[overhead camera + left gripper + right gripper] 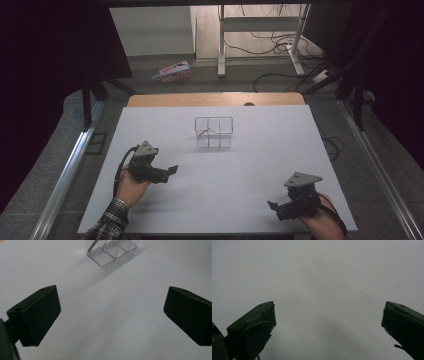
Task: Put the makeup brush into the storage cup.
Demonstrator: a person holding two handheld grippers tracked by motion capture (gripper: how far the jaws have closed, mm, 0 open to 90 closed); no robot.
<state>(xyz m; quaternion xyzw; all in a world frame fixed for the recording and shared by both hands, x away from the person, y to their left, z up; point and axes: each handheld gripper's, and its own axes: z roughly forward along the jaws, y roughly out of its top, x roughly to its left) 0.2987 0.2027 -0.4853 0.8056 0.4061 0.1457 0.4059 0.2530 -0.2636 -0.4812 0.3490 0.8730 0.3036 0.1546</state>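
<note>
Resting on white table (225,170), left hand-held gripper (110,315) and right hand-held gripper (328,325) gape wide, empty; clear divided box (214,132) apart.

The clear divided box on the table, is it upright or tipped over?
Upright: the clear divided box stands on its base on the white table, open top upward.

Low on the left of the high view, the left gripper (172,169) sits in the person's left hand (131,186), plaid sleeve (109,225) coming up from the bottom edge, its black jaws pointing toward the middle of the frame. In the left gripper view those jaws stand wide apart at the two lower corners, nothing between them. Lower right in the high view, the right gripper (270,204) lies in the right hand (322,222), pointing left, jaws likewise spread wide and empty.
</note>
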